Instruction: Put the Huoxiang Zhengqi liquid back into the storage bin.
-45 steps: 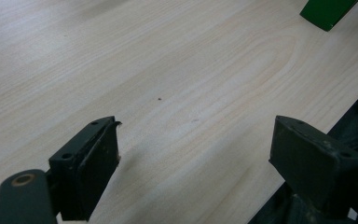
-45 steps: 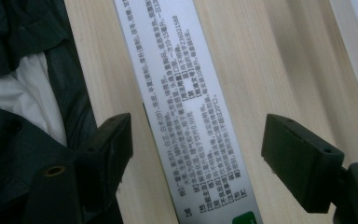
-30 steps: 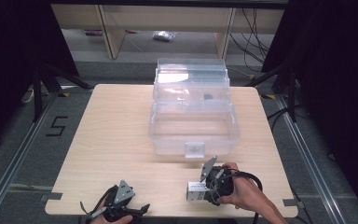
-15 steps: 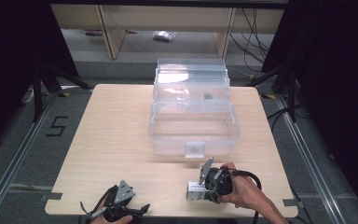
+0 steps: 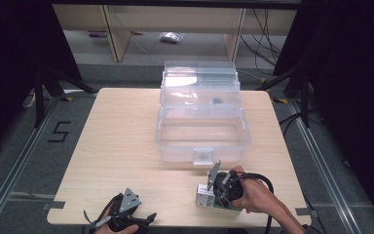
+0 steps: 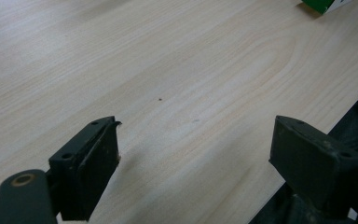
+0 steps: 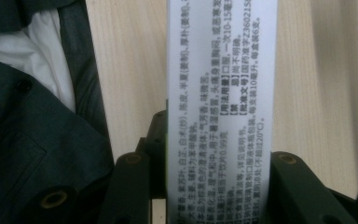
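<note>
While we keep both hands at the near edge of the pale wooden table (image 5: 121, 141), our right gripper (image 5: 213, 194) has just been closing its jaws, and they now press on the two sides of a small white cardboard carton with green trim and printed black text (image 5: 205, 196). In the right gripper view the carton (image 7: 221, 102) stands between the two black jaws, its printed face towards the camera, with the wood of the table beyond it and a dark sleeve over white cloth at the left. From the high view the carton sits at the table's near right, in front of the large clear plastic storage box with its lid swung back (image 5: 202, 131), near it but apart. Our left gripper (image 5: 143, 220) rests at the near left edge, well apart from the carton. In the left gripper view its jaws stand wide apart over bare wood with nothing between them, and a green corner of the carton (image 6: 324, 4) shows at the top right.
</note>
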Demonstrator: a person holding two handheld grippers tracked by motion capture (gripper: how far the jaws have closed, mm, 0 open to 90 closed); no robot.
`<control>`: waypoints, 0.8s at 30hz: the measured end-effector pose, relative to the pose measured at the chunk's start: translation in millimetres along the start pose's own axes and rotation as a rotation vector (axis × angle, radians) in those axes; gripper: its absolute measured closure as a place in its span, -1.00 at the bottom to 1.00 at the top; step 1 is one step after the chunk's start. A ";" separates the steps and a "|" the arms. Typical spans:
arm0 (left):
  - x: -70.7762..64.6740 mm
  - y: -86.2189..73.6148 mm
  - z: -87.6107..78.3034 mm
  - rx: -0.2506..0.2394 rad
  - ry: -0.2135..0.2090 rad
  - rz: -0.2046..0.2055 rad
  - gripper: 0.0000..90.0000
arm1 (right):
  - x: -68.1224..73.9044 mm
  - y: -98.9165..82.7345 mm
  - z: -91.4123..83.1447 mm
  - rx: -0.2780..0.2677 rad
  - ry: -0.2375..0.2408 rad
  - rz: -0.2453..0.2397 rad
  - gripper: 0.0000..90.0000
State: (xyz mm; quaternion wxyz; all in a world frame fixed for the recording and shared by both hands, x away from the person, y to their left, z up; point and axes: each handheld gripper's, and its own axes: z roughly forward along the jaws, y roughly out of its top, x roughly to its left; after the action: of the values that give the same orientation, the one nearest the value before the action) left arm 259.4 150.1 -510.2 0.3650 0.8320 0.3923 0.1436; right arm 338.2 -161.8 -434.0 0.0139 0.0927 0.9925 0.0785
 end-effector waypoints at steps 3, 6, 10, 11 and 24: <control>-0.3 0.1 -0.1 0.000 0.000 -0.002 -0.67 | -1.0 0.8 -2.4 -0.003 -0.004 -0.004 0.45; -0.1 0.0 0.0 -0.001 0.000 0.000 -0.67 | -3.7 1.5 -7.4 -0.009 0.000 -0.016 0.44; -0.1 0.1 -0.1 -0.001 0.000 0.000 -0.67 | -3.8 2.7 -16.2 -0.009 0.005 0.009 0.45; -0.1 0.1 -0.1 -0.001 0.000 0.000 -0.67 | -3.8 2.7 -16.2 -0.009 0.005 0.009 0.45; 0.3 0.2 0.0 0.005 0.001 0.002 -0.67 | -21.9 1.0 -41.3 -0.063 0.029 0.014 0.44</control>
State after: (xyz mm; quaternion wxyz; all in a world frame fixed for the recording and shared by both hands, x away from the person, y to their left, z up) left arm 259.7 150.2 -510.0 0.3624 0.8333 0.3921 0.1434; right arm 358.2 -171.2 -392.8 0.0019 0.0982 0.9889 0.1113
